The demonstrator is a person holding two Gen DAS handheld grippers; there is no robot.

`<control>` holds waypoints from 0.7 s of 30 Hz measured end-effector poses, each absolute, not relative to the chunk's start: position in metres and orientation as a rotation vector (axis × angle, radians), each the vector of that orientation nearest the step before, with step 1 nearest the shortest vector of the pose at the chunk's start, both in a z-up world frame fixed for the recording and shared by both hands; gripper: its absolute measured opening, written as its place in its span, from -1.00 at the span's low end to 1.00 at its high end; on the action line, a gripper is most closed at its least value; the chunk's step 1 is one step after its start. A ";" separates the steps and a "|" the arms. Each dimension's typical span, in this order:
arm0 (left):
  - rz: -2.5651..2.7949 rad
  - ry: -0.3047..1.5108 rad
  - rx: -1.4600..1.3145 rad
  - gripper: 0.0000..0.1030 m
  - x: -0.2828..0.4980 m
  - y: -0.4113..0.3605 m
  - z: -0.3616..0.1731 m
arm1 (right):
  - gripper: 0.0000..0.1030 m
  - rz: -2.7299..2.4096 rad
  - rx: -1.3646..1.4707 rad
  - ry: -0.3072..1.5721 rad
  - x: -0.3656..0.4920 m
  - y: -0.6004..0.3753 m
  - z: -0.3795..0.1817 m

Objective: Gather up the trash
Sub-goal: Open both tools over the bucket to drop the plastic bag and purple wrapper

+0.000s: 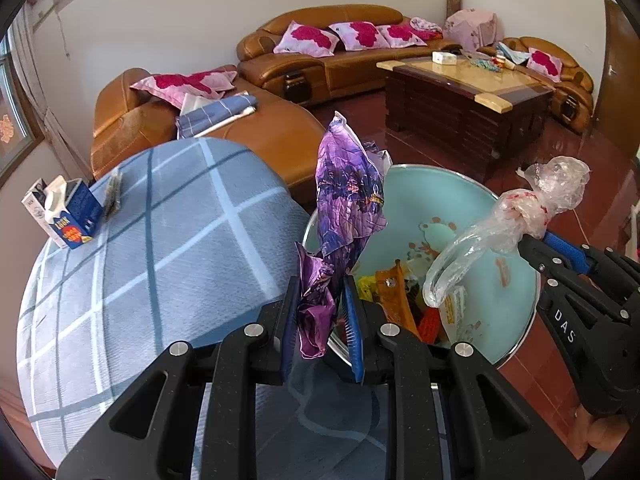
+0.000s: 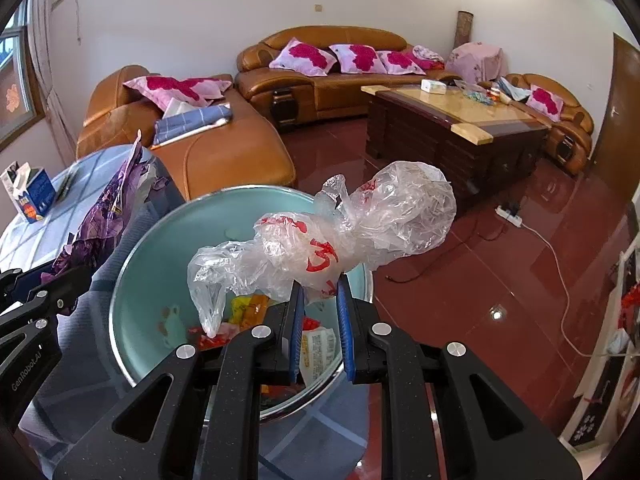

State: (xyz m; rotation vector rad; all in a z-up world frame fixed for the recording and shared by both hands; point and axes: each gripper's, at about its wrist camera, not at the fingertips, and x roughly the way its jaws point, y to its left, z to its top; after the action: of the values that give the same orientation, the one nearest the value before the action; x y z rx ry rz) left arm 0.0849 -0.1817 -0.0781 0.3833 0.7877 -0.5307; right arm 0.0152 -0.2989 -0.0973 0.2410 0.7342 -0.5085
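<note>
Your left gripper (image 1: 322,312) pinches a crumpled purple printed wrapper (image 1: 344,200) at the rim of the pale green round bin (image 1: 516,280). Your right gripper (image 2: 320,304), lettered "DAS", clamps a clear plastic bag with red characters (image 2: 320,240) above that bin; the left reads "GenRobot.AI".

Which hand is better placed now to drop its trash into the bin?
Right, probably: the right gripper holds its clear crumpled plastic bag over the round pale-green bin, while the left gripper's purple wrapper hangs at the rim.
</note>
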 end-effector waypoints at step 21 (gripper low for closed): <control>-0.537 0.875 0.395 -0.58 0.103 -0.198 -0.107 | -0.54 -0.395 0.157 0.843 0.048 -0.294 -0.125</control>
State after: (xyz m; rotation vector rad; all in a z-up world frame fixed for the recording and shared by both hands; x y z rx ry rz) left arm 0.1027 -0.1983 -0.1073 0.3953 0.8748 -0.5366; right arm 0.0483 -0.2935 -0.1252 0.1573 0.8432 -0.3949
